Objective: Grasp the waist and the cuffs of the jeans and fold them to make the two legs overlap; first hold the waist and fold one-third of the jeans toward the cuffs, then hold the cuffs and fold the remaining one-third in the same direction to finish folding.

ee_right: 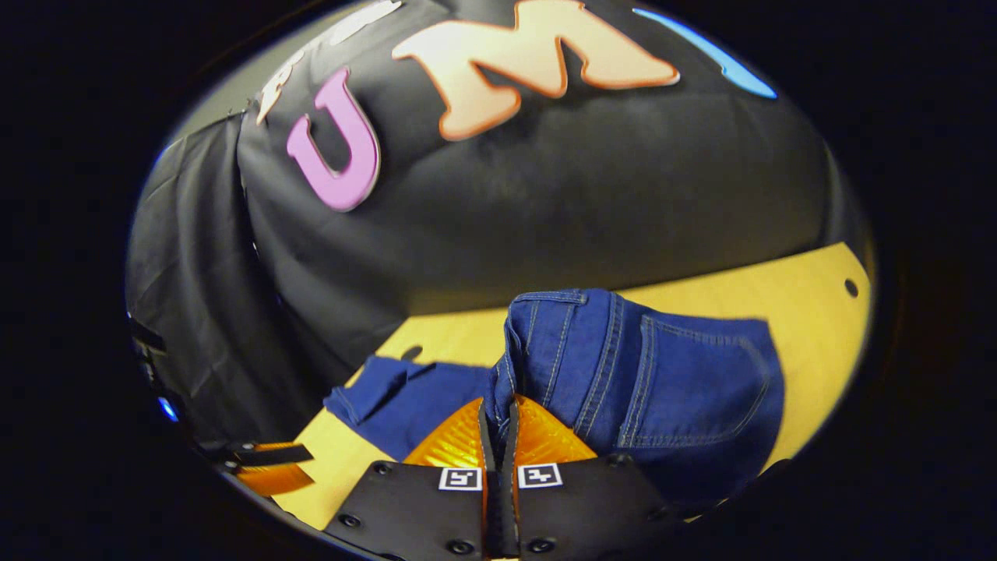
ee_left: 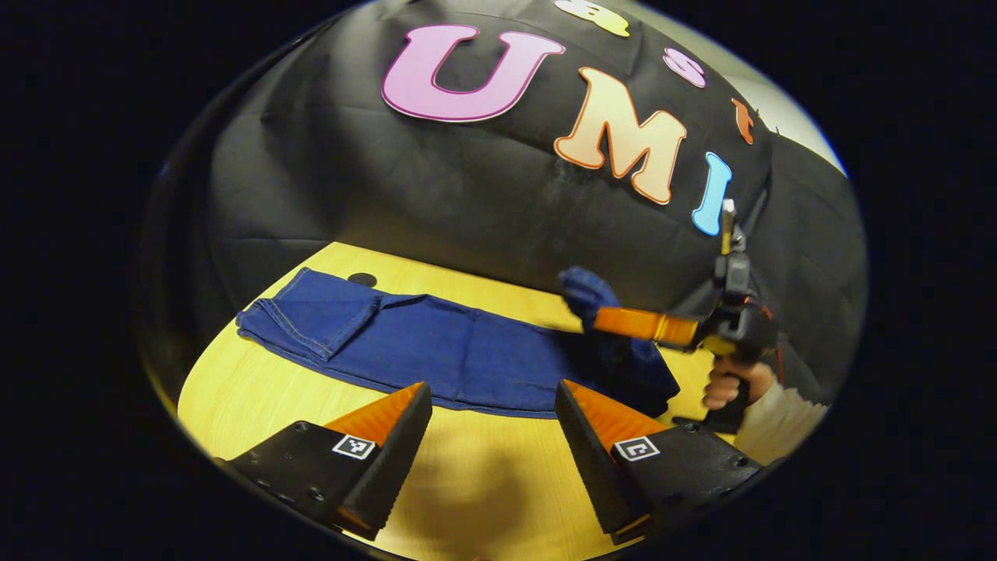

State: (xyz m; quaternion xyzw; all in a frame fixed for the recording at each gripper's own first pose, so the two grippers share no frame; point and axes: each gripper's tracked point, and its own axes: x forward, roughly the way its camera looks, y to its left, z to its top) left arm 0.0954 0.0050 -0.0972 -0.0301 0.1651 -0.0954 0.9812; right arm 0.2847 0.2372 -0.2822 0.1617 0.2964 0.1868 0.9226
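Pinching the waist of the jeans (ee_right: 623, 366) between both fingers, my right gripper (ee_right: 498, 425) has its jaws closed on the denim, the fabric squeezed into the thin slit between them; the waistband, a belt loop and a back pocket rise just above and to the right of my fingertips. Farther off in the right gripper view, the legs run away to the left across the yellow wooden surface (ee_right: 810, 312), ending in the cuffs (ee_right: 366, 397) (one corner there looks turned over). My left gripper (ee_left: 491, 405) hangs with its jaws spread wide and nothing between them, near the long edge of the jeans (ee_left: 436, 351), which lie flat and lengthwise on the surface (ee_left: 257, 389), cuffs (ee_left: 304, 312) at the left end. From the left gripper view I can see my right gripper (ee_left: 592, 312) out at the right end, lifted off the surface with a bunch of blue denim raised in its fingers, and my hand (ee_left: 728, 382) with a pale sleeve (ee_left: 779, 425) wrapped around its handle. A small dark hole (ee_left: 362, 279) sits in the surface just behind the cuffs.
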